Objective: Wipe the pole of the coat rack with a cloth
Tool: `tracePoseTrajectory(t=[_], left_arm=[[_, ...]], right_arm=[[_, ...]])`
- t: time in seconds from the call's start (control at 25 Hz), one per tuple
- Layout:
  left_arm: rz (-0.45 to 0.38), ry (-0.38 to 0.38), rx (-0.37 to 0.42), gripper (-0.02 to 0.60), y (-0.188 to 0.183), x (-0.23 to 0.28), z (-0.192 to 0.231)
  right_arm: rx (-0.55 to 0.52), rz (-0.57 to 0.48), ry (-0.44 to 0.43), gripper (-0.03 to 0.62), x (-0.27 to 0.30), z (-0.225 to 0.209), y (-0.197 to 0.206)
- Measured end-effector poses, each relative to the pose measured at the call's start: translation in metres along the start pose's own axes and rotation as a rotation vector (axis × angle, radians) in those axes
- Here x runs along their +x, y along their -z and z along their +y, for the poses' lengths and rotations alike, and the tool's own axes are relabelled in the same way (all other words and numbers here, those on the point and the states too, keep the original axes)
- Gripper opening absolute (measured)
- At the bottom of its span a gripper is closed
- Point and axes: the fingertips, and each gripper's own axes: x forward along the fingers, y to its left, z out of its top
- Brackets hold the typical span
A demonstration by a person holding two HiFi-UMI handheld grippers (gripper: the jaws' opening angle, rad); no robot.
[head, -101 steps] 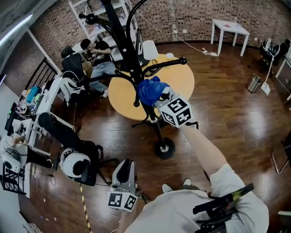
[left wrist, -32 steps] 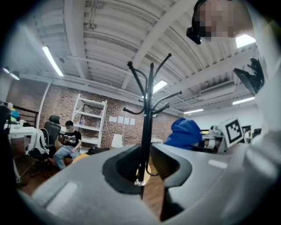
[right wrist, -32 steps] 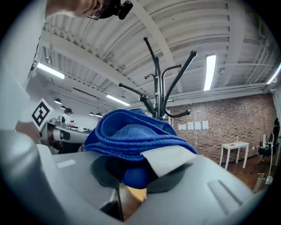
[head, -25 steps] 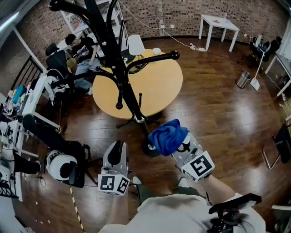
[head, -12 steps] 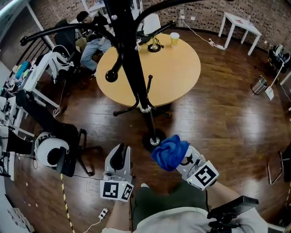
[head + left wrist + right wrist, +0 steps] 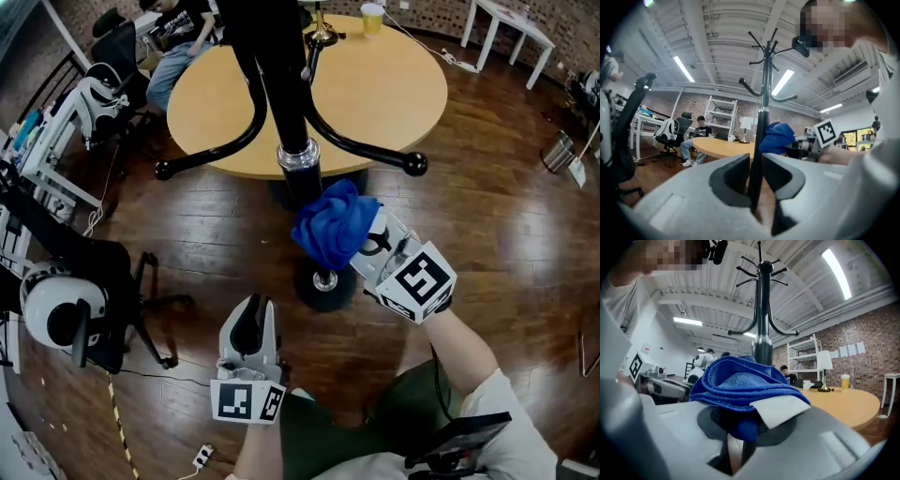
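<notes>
My right gripper (image 6: 367,246) has its jaws clamped on the blue cloth (image 6: 330,230), right up against the coat rack's pole (image 6: 298,161) low above its base (image 6: 314,292), while my left gripper (image 6: 249,323) hangs nearer, jaws slightly parted and empty.

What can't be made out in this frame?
- Whether the cloth touches the pole: in the head view the cloth covers that stretch.
- Pole's top: cut off by the head view's upper edge.
- Right gripper fingertips: buried under the cloth in the right gripper view.
</notes>
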Motion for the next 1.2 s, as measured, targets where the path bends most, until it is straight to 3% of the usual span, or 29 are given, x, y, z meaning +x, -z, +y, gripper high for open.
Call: tracePoseTrajectory(t=[0.12, 0.32, 0.48, 0.56, 0.64, 0.72, 0.8, 0.88, 1.04, 1.12, 1.2], left_arm=[[-0.015, -0.012, 0.012, 0.075, 0.061, 0.004, 0.018], [-0.035, -0.023, 0.022, 0.075, 0.155, 0.012, 0.04], [-0.057, -0.04, 0.057, 0.075, 0.207, 0.006, 0.052], [-0.063, -0.061, 0.071, 0.075, 0.223, 0.0, 0.06], [-0.071, -0.072, 0.055, 0.075, 0.233, -0.004, 0.065], [-0.079, -0.073, 0.037, 0.075, 0.236, -0.005, 0.067], [-0.086, -0.073, 0.043, 0.075, 0.235, -0.009, 0.066], [-0.085, -0.079, 0.055, 0.075, 0.237, -0.015, 0.066], [-0.072, -0.083, 0.046, 0.075, 0.245, -0.018, 0.078], [-0.082, -0.087, 0.055, 0.075, 0.243, -0.022, 0.082], [-0.093, -0.092, 0.069, 0.075, 0.24, -0.024, 0.083]], right_arm=[[0.032, 0.062, 0.045, 0.092, 0.004, 0.003, 0.122], [0.173, 0.247, 0.122, 0.092, 0.018, 0.008, 0.375], [0.237, 0.377, 0.136, 0.092, 0.024, 0.035, 0.569], [0.263, 0.441, 0.15, 0.092, 0.023, 0.047, 0.639], [0.272, 0.489, 0.143, 0.092, 0.018, 0.061, 0.675], [0.242, 0.477, 0.096, 0.092, 0.022, 0.078, 0.654], [0.196, 0.399, 0.041, 0.092, 0.036, 0.092, 0.573], [0.153, 0.253, 0.035, 0.092, 0.047, 0.087, 0.446], [-0.026, -0.159, 0.042, 0.092, 0.047, 0.07, 0.147], [-0.084, -0.261, 0.033, 0.092, 0.046, 0.063, 0.049], [-0.159, -0.312, 0.055, 0.092, 0.051, 0.06, -0.019]])
